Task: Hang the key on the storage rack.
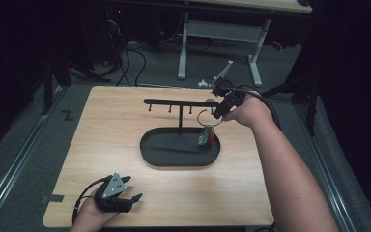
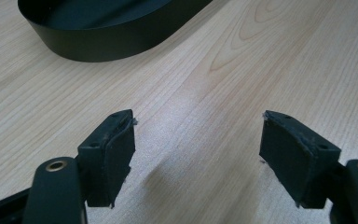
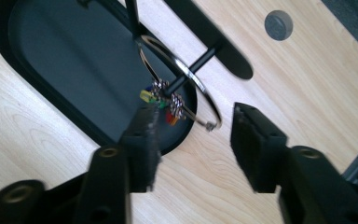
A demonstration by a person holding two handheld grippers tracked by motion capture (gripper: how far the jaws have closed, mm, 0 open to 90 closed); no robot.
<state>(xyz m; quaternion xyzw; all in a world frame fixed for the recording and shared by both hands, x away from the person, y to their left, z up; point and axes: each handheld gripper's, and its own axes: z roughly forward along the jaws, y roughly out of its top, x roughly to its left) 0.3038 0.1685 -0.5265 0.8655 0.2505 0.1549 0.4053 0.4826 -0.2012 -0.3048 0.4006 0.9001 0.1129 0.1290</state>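
Note:
A black rack (image 1: 179,102) with several pegs stands in a black oval tray (image 1: 147,150). A thin metal bangle (image 1: 204,116) with coloured charms (image 1: 206,139) hangs on the rack's rightmost peg (image 3: 200,63). My right gripper (image 1: 217,113) is just right of that peg. In the right gripper view its jaws (image 3: 196,112) stand open, and the bangle (image 3: 204,91) and charms (image 3: 173,106) lie just beyond the pads, untouched. My left gripper (image 1: 130,195) rests at the table's front left, open and empty (image 2: 198,119), pointing toward the tray (image 2: 98,44).
The wooden table (image 1: 106,125) ends close behind the right gripper. A grey round cap (image 3: 278,24) sits in the tabletop near that edge. A white desk frame (image 1: 183,48) and floor cables (image 1: 125,58) lie beyond the table.

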